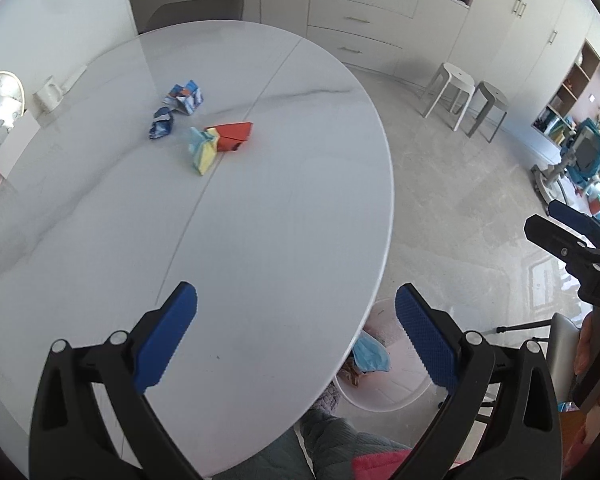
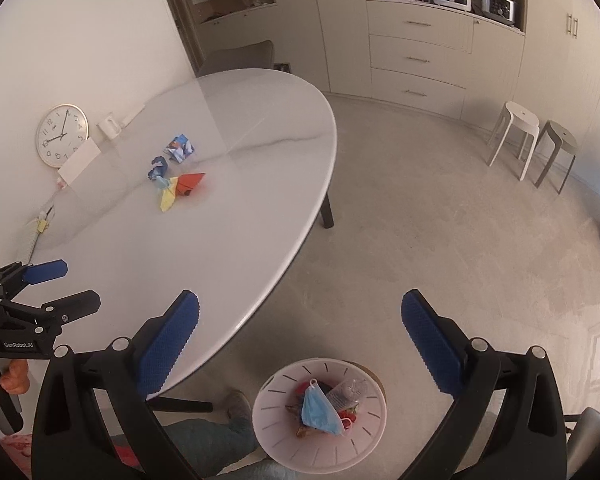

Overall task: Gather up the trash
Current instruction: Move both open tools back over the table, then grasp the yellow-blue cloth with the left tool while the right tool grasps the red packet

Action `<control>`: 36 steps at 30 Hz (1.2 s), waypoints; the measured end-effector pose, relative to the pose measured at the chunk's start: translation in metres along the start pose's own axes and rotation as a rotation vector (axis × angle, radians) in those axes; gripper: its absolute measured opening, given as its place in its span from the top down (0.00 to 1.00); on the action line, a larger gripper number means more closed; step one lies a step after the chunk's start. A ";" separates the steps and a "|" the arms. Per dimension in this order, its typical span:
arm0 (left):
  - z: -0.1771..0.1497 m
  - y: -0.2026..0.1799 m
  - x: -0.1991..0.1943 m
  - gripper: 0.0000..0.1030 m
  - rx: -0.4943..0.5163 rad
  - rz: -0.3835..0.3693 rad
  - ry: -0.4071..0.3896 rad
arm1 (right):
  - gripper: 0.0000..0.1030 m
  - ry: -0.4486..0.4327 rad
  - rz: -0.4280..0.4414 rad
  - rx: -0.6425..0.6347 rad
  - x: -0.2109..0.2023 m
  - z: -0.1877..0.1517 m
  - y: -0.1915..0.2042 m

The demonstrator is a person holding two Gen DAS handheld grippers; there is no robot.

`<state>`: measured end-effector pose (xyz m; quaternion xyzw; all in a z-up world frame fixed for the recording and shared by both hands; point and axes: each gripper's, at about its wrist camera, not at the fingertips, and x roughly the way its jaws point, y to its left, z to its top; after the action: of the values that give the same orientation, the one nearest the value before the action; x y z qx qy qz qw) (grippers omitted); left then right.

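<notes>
Trash on table: four crumpled wrappers clustered toward the far side of the white oval table [image 1: 284, 216] — one red-orange [image 1: 236, 133], one yellow and pale blue [image 1: 202, 148] touching it, two blue-and-white printed ones [image 1: 161, 123] [image 1: 185, 97] just beyond.
Trash in bin: a blue face mask [image 2: 318, 408], a clear plastic piece and coloured scraps in the pale slotted bin [image 2: 320, 452] on the floor beside the table.
Left gripper [image 1: 296, 340]: jaws wide apart, nothing between them, over the near table edge.
Right gripper [image 2: 300, 344]: jaws wide apart, empty, above the bin.
</notes>
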<state>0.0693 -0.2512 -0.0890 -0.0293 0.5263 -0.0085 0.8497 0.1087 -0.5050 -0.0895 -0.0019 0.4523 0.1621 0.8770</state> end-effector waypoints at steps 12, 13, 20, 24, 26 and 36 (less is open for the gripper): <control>0.025 0.111 0.002 0.08 -0.043 0.006 -0.040 | 0.02 0.029 0.036 -0.046 0.053 0.038 0.096; 0.026 0.119 0.003 0.08 -0.053 0.001 -0.041 | 0.02 0.034 0.040 -0.048 0.057 0.040 0.103; 0.040 0.144 0.030 0.08 -0.049 -0.074 -0.047 | 0.02 0.081 0.052 -0.139 0.093 0.057 0.147; 0.063 0.142 0.065 0.08 -0.033 -0.105 -0.005 | 0.02 0.101 0.069 -0.223 0.119 0.075 0.157; 0.077 0.141 0.086 0.08 -0.038 -0.107 0.011 | 0.02 0.118 0.078 -0.251 0.135 0.084 0.156; 0.140 0.133 0.193 0.30 -0.046 -0.079 0.121 | 0.02 0.161 0.152 -0.263 0.211 0.131 0.121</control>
<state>0.2786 -0.1218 -0.2067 -0.0692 0.5754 -0.0315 0.8143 0.2913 -0.3111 -0.1620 -0.0955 0.4947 0.2852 0.8153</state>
